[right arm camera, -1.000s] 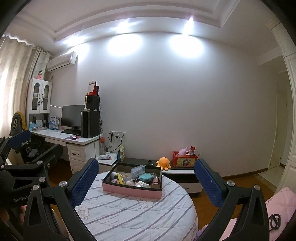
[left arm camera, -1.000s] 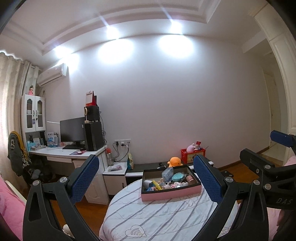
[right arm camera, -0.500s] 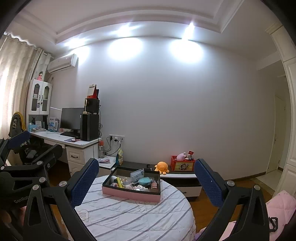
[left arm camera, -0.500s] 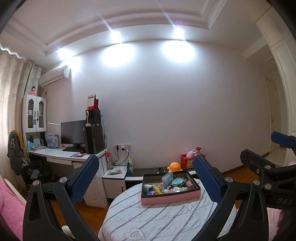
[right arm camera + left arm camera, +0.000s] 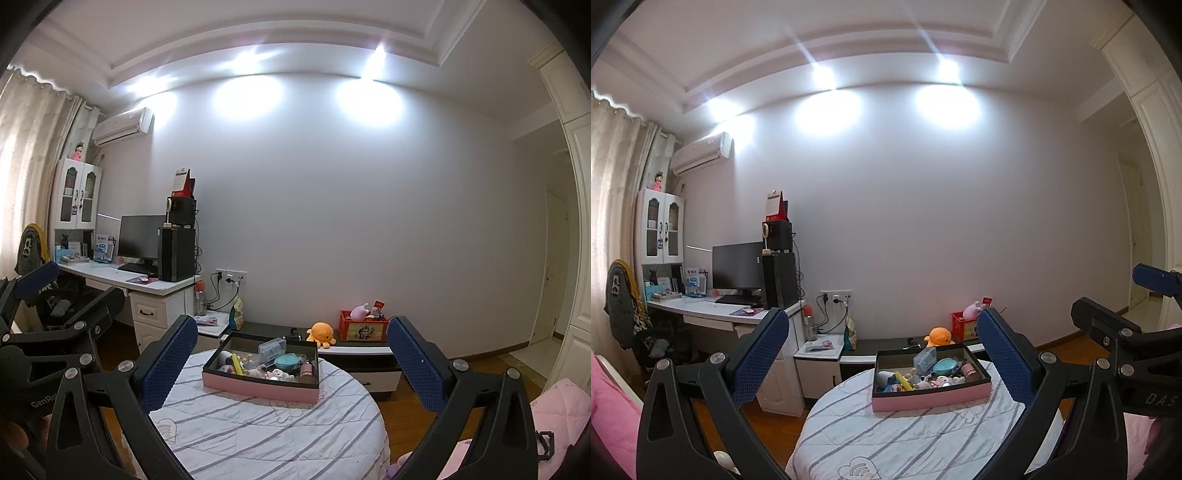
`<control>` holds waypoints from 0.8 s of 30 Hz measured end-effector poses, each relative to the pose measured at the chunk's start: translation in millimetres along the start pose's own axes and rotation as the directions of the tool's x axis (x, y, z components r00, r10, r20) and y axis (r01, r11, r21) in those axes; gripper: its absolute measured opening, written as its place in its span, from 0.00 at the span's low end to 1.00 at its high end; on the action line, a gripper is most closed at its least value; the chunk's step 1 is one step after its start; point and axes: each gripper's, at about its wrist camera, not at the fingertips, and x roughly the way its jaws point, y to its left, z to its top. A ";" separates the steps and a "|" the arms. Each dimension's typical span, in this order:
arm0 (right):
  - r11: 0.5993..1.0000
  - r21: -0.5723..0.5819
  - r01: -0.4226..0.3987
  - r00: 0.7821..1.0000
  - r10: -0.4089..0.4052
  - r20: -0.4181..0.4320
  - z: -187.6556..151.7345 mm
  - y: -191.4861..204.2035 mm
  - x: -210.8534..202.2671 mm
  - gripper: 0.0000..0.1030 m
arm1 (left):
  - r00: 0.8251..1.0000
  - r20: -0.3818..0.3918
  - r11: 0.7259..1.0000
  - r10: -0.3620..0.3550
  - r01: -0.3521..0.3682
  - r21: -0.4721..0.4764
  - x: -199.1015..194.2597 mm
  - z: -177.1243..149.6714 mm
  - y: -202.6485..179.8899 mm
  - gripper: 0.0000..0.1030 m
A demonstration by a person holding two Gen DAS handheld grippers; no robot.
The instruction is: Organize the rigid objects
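Observation:
A pink box [image 5: 931, 397] [image 5: 258, 387] with a black inner rim stands on a round table under a striped white cloth [image 5: 905, 439] [image 5: 266, 432]. It holds several small items, among them a clear plastic case [image 5: 924, 357] [image 5: 272, 348], a teal round tin [image 5: 945, 365] [image 5: 286, 360] and a yellow stick [image 5: 900, 380]. My left gripper [image 5: 882, 354] is open, well short of the box, with nothing between its blue pads. My right gripper [image 5: 291, 354] is open and empty too, also held back from the table.
A white desk [image 5: 713, 314] with a monitor and black tower stands at the left. A low dark bench [image 5: 354, 350] behind the table carries an orange plush [image 5: 320, 334] and a red crate [image 5: 364, 330]. Pink bedding [image 5: 554, 410] lies at the right, wooden floor around the table.
Both views have tilted upward over the second, so the table and box sit lower in the frames. Both grippers stay open.

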 end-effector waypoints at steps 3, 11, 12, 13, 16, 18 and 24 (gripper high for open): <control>1.000 -0.002 0.002 1.000 -0.002 0.003 0.3 0.1 -0.2 1.00 | 1.000 -0.001 1.000 -0.003 0.003 -0.003 0.0 -0.1 0.1 1.00; 1.000 -0.005 0.005 1.000 -0.005 0.003 0.7 0.4 0.0 1.00 | 1.000 0.001 1.000 0.000 0.000 -0.002 0.0 0.2 0.3 1.00; 1.000 -0.006 0.005 1.000 -0.005 0.004 0.8 0.2 0.1 1.00 | 1.000 0.001 1.000 0.000 0.000 -0.002 -0.2 0.3 0.5 1.00; 1.000 -0.006 0.006 1.000 -0.006 0.003 0.8 0.1 0.3 1.00 | 1.000 0.000 1.000 0.000 0.000 -0.002 -0.1 0.2 0.6 1.00; 1.000 -0.007 0.005 1.000 -0.005 0.001 0.5 0.0 0.3 1.00 | 1.000 0.000 1.000 -0.001 0.001 -0.002 -0.2 0.2 0.7 1.00; 1.000 -0.006 0.005 1.000 -0.005 0.001 0.6 0.5 0.0 1.00 | 1.000 0.001 1.000 -0.001 0.001 -0.004 -0.2 0.1 0.6 1.00; 1.000 -0.007 0.006 1.000 -0.006 0.002 0.6 -0.5 1.2 1.00 | 1.000 0.000 1.000 -0.003 0.003 -0.008 -0.4 -0.5 1.2 1.00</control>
